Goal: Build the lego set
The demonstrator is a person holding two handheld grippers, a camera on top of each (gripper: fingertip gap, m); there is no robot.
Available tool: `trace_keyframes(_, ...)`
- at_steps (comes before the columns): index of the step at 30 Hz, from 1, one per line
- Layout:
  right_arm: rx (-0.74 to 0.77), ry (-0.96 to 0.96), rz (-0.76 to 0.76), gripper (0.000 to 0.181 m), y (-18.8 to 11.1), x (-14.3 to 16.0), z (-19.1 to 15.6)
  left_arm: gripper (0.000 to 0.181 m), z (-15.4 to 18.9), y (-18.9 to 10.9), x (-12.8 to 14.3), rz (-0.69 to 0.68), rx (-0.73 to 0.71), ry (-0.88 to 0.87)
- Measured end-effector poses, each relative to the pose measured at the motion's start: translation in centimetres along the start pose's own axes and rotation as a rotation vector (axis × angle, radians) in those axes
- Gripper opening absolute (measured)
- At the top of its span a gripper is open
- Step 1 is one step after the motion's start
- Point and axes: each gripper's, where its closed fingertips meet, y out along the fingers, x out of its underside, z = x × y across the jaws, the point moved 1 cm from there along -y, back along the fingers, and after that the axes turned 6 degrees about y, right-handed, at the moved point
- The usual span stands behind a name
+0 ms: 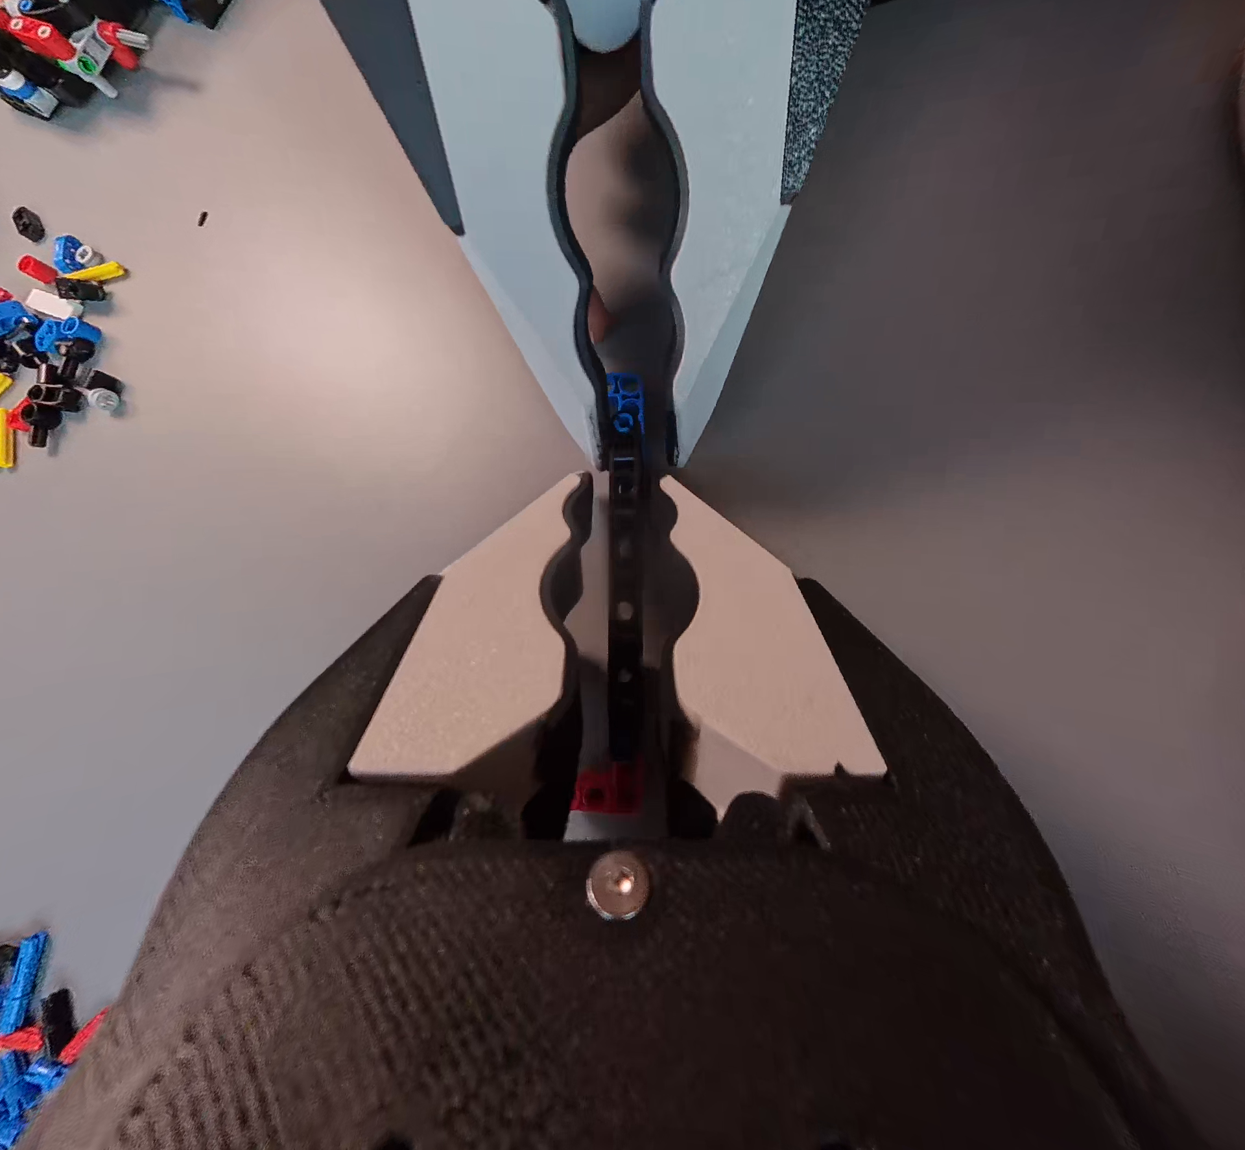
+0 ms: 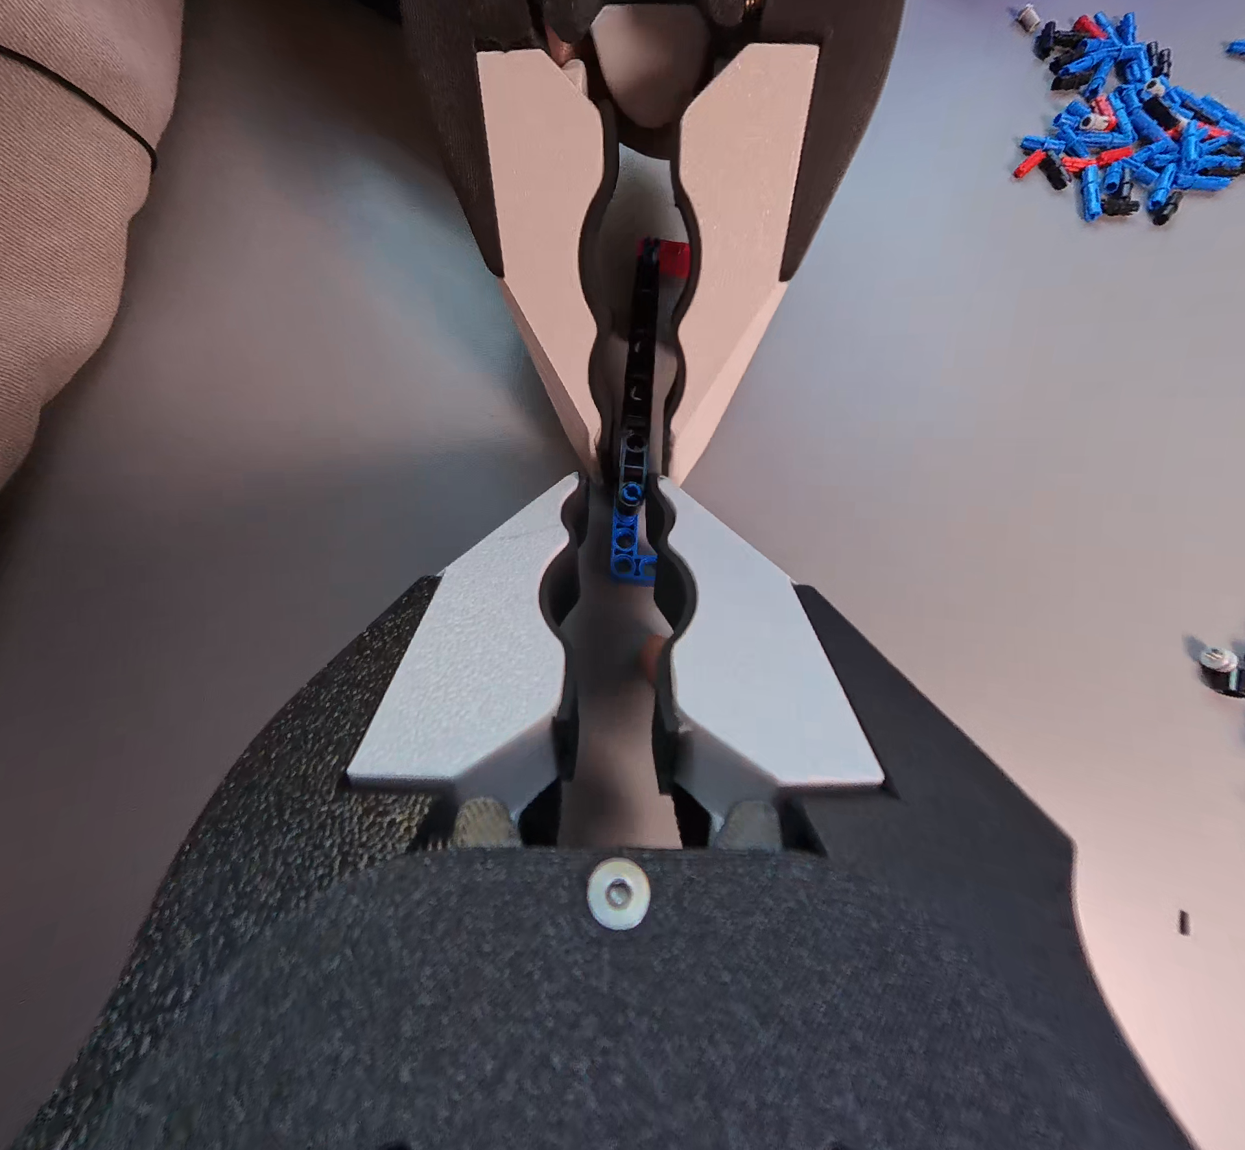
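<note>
A long black lego beam (image 1: 625, 606) has a red piece (image 1: 606, 791) at one end and a blue L-shaped piece (image 2: 630, 545) at the other. My left gripper (image 1: 625, 478) is shut on the black beam, which runs back between its fingers to the red piece. My right gripper (image 2: 620, 478) faces it tip to tip and is shut on the blue end of the same assembly. In the left wrist view the right gripper (image 1: 636, 461) comes in from the top with the blue piece (image 1: 625, 404) between its tips. In the right wrist view the left gripper (image 2: 633, 454) is at the top.
On the grey table (image 1: 303, 377) a heap of mixed small pieces (image 1: 54, 336) lies at the left, with a partly built model (image 1: 81, 6) top left. A pile of blue pins (image 2: 1132, 127) lies at the right. A person's sleeve (image 2: 67, 175) is at the left.
</note>
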Motion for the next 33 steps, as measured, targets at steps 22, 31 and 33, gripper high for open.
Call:
trace_keyframes(22, -0.014, 0.135, -0.017, 0.006, 0.09, 0.17, 0.48, 0.007, 0.07, -0.11, 0.23, 0.066, -0.044, -0.018)
trace_keyframes(31, -0.006, 0.226, -0.041, 0.006, 0.16, 0.28, 0.66, 0.015, -0.47, -0.43, 0.43, 0.032, -0.134, 0.004)
trace_keyframes(33, 0.011, 0.202, -0.046, 0.007, 0.14, 0.28, 0.57, 0.007, -0.17, -0.41, 0.38, 0.025, -0.123, 0.020)
